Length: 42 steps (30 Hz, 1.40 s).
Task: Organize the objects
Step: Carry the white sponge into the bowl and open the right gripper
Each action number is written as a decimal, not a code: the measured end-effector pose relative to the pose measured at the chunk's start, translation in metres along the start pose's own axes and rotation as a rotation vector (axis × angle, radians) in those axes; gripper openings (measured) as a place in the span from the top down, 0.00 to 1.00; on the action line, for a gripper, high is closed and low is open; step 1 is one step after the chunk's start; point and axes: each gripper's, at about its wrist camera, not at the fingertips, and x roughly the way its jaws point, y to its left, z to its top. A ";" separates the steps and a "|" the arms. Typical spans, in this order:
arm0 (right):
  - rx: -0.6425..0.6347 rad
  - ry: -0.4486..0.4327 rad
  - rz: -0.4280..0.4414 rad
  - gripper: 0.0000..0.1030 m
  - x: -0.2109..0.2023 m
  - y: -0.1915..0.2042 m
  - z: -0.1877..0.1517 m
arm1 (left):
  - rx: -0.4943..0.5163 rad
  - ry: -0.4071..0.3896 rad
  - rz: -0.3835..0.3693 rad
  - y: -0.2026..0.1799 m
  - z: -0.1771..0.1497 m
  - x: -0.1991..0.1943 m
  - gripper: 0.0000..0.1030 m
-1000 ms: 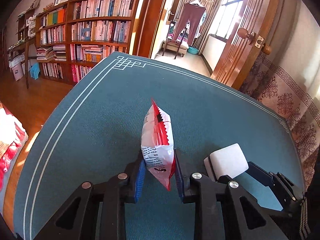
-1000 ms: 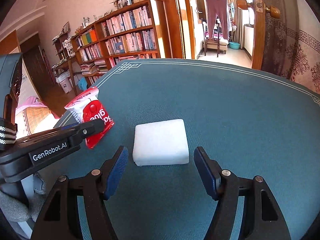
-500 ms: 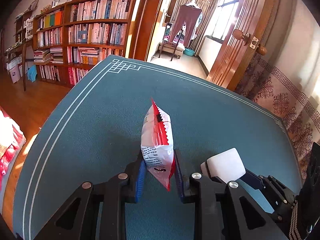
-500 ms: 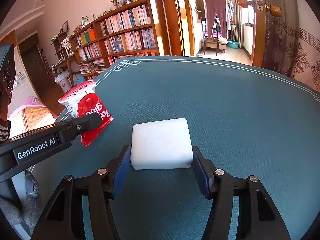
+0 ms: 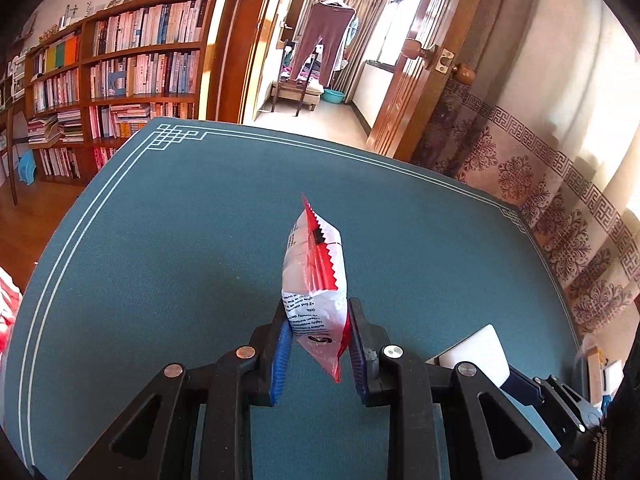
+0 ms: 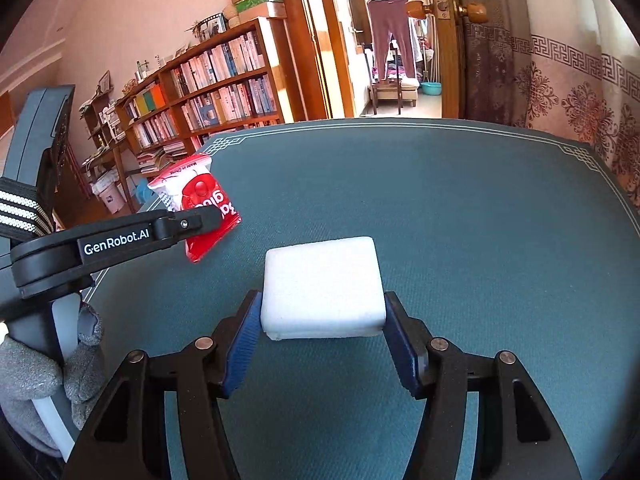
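Observation:
My left gripper (image 5: 318,320) is shut on a red and white snack packet (image 5: 314,280) and holds it upright above the teal table (image 5: 160,240). The packet also shows in the right wrist view (image 6: 198,204), pinched by the left gripper's fingers (image 6: 192,222). My right gripper (image 6: 322,320) is shut on a white foam block (image 6: 322,284), its blue pads pressed against both sides, just above the table (image 6: 480,220). The block's corner shows at the lower right of the left wrist view (image 5: 474,354).
A wooden bookshelf (image 5: 120,80) full of books stands beyond the table's far left edge. An open doorway (image 5: 320,48) lies behind the far edge. A patterned curtain (image 5: 560,200) hangs along the right side. The table is edged with white lines (image 5: 60,248).
My right gripper has shut on the white block and lifted it a little. My left gripper has kept its hold on the packet and risen, tilting its view.

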 end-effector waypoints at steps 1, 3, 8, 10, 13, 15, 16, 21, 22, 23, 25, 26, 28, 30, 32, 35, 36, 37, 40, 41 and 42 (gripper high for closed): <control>0.003 -0.005 -0.008 0.41 -0.007 -0.002 -0.003 | 0.012 0.001 -0.010 -0.006 -0.001 -0.001 0.73; 0.015 -0.015 -0.021 0.41 -0.020 -0.007 -0.008 | 0.038 -0.002 -0.023 -0.018 -0.003 -0.003 0.73; 0.035 -0.028 -0.057 0.41 -0.047 -0.017 -0.020 | 0.092 -0.021 -0.042 -0.044 -0.008 -0.011 0.73; 0.040 -0.035 -0.073 0.41 -0.056 -0.019 -0.023 | 0.117 -0.045 -0.015 -0.053 -0.010 -0.016 0.73; 0.049 -0.044 -0.095 0.41 -0.070 -0.025 -0.030 | 0.159 -0.069 0.004 -0.068 -0.015 -0.022 0.73; 0.059 -0.048 -0.107 0.41 -0.079 -0.029 -0.035 | 0.174 -0.071 -0.009 -0.074 -0.017 -0.024 0.73; 0.065 -0.051 -0.113 0.41 -0.083 -0.031 -0.038 | 0.183 -0.074 -0.008 -0.077 -0.019 -0.025 0.73; 0.105 -0.069 -0.145 0.41 -0.107 -0.044 -0.048 | 0.221 -0.085 -0.007 -0.092 -0.025 -0.028 0.73; 0.112 -0.075 -0.151 0.41 -0.111 -0.047 -0.049 | 0.226 -0.085 -0.010 -0.094 -0.026 -0.029 0.73; 0.118 -0.080 -0.157 0.41 -0.116 -0.049 -0.050 | 0.233 -0.085 -0.012 -0.097 -0.028 -0.029 0.73; 0.129 -0.088 -0.172 0.41 -0.125 -0.055 -0.052 | 0.245 -0.085 -0.018 -0.101 -0.031 -0.030 0.73; 0.134 -0.091 -0.179 0.41 -0.129 -0.058 -0.054 | 0.251 -0.085 -0.021 -0.104 -0.032 -0.030 0.73; 0.144 -0.094 -0.195 0.41 -0.136 -0.063 -0.058 | 0.262 -0.084 -0.028 -0.108 -0.035 -0.031 0.73; 0.159 -0.096 -0.211 0.41 -0.143 -0.069 -0.062 | 0.272 -0.084 -0.037 -0.112 -0.037 -0.032 0.73; 0.177 -0.100 -0.224 0.41 -0.150 -0.076 -0.067 | 0.281 -0.081 -0.049 -0.117 -0.039 -0.034 0.73; 0.205 -0.109 -0.246 0.41 -0.161 -0.087 -0.075 | 0.296 -0.077 -0.069 -0.125 -0.044 -0.036 0.73; 0.215 -0.112 -0.255 0.41 -0.164 -0.091 -0.076 | 0.300 -0.074 -0.078 -0.127 -0.046 -0.037 0.73; 0.225 -0.114 -0.265 0.41 -0.168 -0.095 -0.079 | 0.303 -0.069 -0.090 -0.129 -0.047 -0.037 0.73; 0.252 -0.121 -0.306 0.41 -0.181 -0.110 -0.087 | 0.310 -0.046 -0.126 -0.136 -0.054 -0.036 0.73; 0.262 -0.123 -0.322 0.41 -0.186 -0.115 -0.090 | 0.318 -0.041 -0.131 -0.139 -0.056 -0.036 0.73; 0.276 -0.126 -0.337 0.41 -0.192 -0.121 -0.092 | 0.327 -0.039 -0.132 -0.142 -0.058 -0.036 0.73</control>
